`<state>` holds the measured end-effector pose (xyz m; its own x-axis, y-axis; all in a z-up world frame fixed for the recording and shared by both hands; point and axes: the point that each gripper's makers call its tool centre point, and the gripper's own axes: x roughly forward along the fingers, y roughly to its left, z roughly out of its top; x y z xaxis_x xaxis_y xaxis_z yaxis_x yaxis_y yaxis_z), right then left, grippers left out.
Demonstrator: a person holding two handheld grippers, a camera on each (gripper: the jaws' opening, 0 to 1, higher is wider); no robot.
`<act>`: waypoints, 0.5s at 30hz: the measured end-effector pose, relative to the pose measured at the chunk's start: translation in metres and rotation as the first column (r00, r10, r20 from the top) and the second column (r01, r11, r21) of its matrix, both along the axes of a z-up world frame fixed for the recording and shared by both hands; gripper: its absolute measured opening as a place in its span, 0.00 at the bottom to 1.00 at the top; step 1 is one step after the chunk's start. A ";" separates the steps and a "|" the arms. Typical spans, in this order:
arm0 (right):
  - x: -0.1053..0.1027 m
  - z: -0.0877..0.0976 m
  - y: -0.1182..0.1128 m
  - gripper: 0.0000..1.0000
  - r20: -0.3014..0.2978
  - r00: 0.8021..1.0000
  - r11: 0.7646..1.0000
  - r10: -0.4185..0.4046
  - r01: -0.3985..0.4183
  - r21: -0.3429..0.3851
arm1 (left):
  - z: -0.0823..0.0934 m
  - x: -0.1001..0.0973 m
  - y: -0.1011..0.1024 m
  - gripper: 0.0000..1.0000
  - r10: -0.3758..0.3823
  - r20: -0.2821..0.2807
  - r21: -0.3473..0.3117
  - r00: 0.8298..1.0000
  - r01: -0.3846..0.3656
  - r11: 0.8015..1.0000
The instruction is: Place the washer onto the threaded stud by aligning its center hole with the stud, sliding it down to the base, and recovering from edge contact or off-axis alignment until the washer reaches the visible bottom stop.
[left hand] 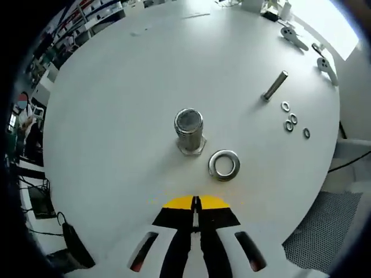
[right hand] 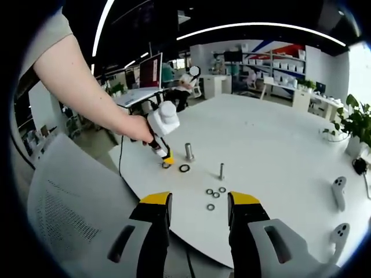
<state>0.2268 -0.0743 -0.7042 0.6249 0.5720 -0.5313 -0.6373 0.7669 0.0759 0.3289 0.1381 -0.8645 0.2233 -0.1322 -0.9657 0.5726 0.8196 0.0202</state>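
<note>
Washer lies flat on the white table beside the upright stud, both grippers empty.

No readable writing or brand shows on anything. In the left gripper view, the left gripper [left hand: 196,204] has its yellow-tipped jaws pressed together on nothing; just beyond them the washer [left hand: 224,164] rests on the table [left hand: 116,116], close to the hex base of the threaded stud [left hand: 189,131]. Farther off lie a loose bolt [left hand: 275,85] and four small washers [left hand: 293,121]. In the right gripper view, the right gripper [right hand: 199,204] hangs near the table edge with jaws spread wide, well short of the washer [right hand: 184,168].
</note>
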 end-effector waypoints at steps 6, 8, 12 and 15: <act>0.000 0.000 -0.001 0.41 0.001 1.000 1.000 -0.003 0.003 -0.005 | 0.002 0.003 -0.010 0.00 -0.117 0.024 -0.002 0.993 0.117 0.993; 0.001 0.001 -0.001 0.41 0.003 1.000 1.000 -0.008 0.008 0.000 | 0.004 0.002 -0.012 0.02 -0.093 0.021 -0.029 0.995 0.094 0.995; 0.000 -0.001 0.000 0.41 -0.004 1.000 1.000 0.002 -0.002 -0.006 | 0.006 0.001 -0.009 0.06 -0.110 0.042 -0.023 0.993 0.111 0.994; -0.001 -0.002 0.001 0.41 -0.007 1.000 1.000 0.004 -0.004 -0.008 | 0.006 -0.002 -0.010 0.09 -0.088 0.049 -0.047 0.995 0.090 0.995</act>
<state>0.2262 -0.0736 -0.7062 0.6187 0.5700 -0.5406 -0.6399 0.7649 0.0741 0.3273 0.1284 -0.8585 0.2537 -0.2010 -0.9462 0.6427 0.7660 0.0096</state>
